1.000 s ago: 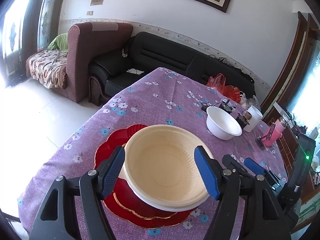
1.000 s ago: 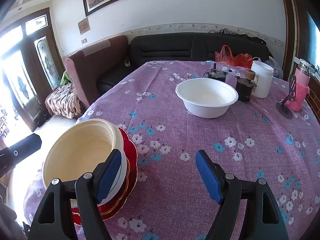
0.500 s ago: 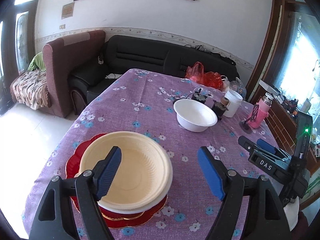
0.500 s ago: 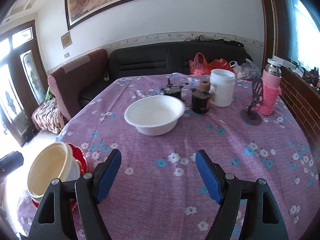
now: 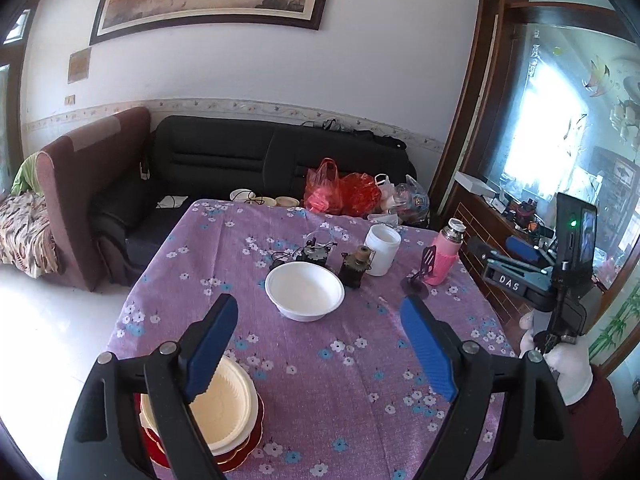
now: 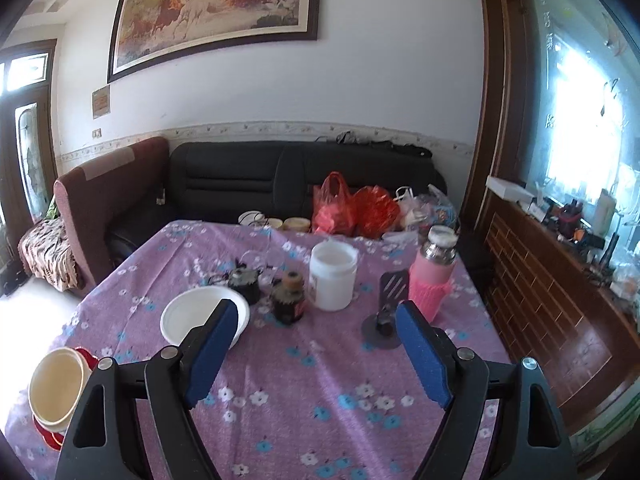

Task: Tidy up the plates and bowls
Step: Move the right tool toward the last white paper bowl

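A cream bowl (image 5: pixel 224 408) sits on a stack of red plates (image 5: pixel 240 448) at the near left corner of the purple flowered table (image 5: pixel 320 392). My left gripper (image 5: pixel 318 302) hangs above and behind it, jaws opening, with nothing between them. A white bowl (image 5: pixel 304 290) stands alone mid-table. In the right wrist view, my right gripper (image 6: pixel 316 312) is raised over the table, jaws opening and empty. There the white bowl (image 6: pixel 192 316) lies just behind its left finger, and the cream bowl (image 6: pixel 56 384) is far left. The right gripper (image 5: pixel 520 256) also shows at the left wrist view's right edge.
Behind the white bowl stand two small dark jars (image 6: pixel 286 300), a white tub (image 6: pixel 332 276), a pink-sleeved flask (image 6: pixel 434 276) and a black slotted holder (image 6: pixel 386 312). Red bags (image 6: pixel 352 208) lie on the black sofa (image 6: pixel 240 180) beyond the far table edge. A wooden cabinet (image 6: pixel 560 300) runs along the right.
My left gripper let go of the cream bowl, rose and drew back; the bowl stays on the red plates. My right gripper rose and swung right, away from the stack.
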Motion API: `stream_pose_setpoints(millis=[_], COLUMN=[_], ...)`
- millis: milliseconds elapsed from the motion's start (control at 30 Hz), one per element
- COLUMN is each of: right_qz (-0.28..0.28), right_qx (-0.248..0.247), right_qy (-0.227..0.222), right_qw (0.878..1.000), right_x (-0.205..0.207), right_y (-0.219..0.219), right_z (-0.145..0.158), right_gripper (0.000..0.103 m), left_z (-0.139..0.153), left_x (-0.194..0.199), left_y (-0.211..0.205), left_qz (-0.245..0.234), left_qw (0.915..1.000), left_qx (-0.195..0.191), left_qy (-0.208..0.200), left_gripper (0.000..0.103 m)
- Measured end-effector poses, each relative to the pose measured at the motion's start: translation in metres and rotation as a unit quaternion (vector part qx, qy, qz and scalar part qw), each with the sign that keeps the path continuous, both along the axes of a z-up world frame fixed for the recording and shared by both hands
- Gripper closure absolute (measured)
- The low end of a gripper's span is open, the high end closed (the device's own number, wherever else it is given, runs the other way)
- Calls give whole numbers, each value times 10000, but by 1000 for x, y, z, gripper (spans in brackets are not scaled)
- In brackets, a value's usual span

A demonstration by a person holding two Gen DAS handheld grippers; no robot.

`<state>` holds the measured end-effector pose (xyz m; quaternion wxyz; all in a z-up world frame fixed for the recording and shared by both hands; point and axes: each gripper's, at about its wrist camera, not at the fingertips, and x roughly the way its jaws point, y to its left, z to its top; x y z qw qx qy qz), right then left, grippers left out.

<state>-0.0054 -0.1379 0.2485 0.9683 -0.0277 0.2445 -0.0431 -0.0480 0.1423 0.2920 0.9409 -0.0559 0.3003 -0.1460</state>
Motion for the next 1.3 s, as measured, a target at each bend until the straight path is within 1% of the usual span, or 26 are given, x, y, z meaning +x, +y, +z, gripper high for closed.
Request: stream_pose_setpoints(millis=[67, 100, 167, 200, 233, 300, 367, 433, 500, 567, 633, 733, 867, 1033, 1100, 1200, 1300], right_qz=[-89, -128, -155, -147, -117, 10, 114, 153, 203, 297, 359, 417, 522, 605, 577, 534, 511], right_qx=[-300, -475, -763, -914, -986, -1016, -1074, -1198, -1105, -787, -450, -22, 111, 450, 636, 788, 850], right_qy=[-180, -304, -508, -597, -605, -472, -260, -56, 154, 445, 709, 1137, 1474, 1857, 2026, 2207, 2313], right_qw=[9993, 9983, 9957, 9939, 9932, 9937, 9938, 9927, 9936, 9955, 9958, 9926, 9876, 9797, 9755, 9707, 9678], right_x=[-3, -5, -7, -7, -4, 8, 27, 46, 67, 88, 107, 136, 160, 184, 193, 203, 209], right_y=[-1, 0, 5, 9, 11, 17, 25, 33, 39, 42, 43, 46, 55, 59, 58, 57, 57], right_z=[28, 41, 60, 69, 73, 78, 74, 63, 46, 23, -1, -42, -84, -126, -144, -165, -180], right_gripper=[17, 14, 9, 8, 8, 8, 8, 8, 8, 8, 8, 13, 16, 24, 28, 31, 33], left_z=[15, 19, 24, 24, 24, 17, 7, -4, -16, -34, -56, -91, -129, -166, -177, -191, -203], left_x=[12, 17, 32, 41, 52, 74, 104, 131, 154, 175, 196, 222, 248, 275, 283, 293, 301], left_y=[-4, -4, -2, -2, -2, -1, -2, -2, 0, -1, -3, -8, -15, -32, -37, -38, -38], left_qz=[-95, -70, 113, 211, 303, 433, 580, 750, 906, 981, 1058, 1106, 1142, 1124, 1137, 1169, 1217], left_qw=[9997, 9996, 9992, 9988, 9982, 9965, 9934, 9904, 9880, 9860, 9831, 9781, 9706, 9645, 9619, 9585, 9555], left_qx=[85, 86, 81, 106, 116, 149, 202, 234, 153, 35, 10, -8, -64, 143, 202, 243, 267], left_qy=[200, 263, 374, 427, 496, 700, 970, 1139, 1242, 1351, 1491, 1765, 2117, 2386, 2478, 2587, 2673], left_gripper=[20, 20, 19, 19, 19, 19, 19, 19, 19, 19, 19, 19, 19, 19, 19, 19, 19])
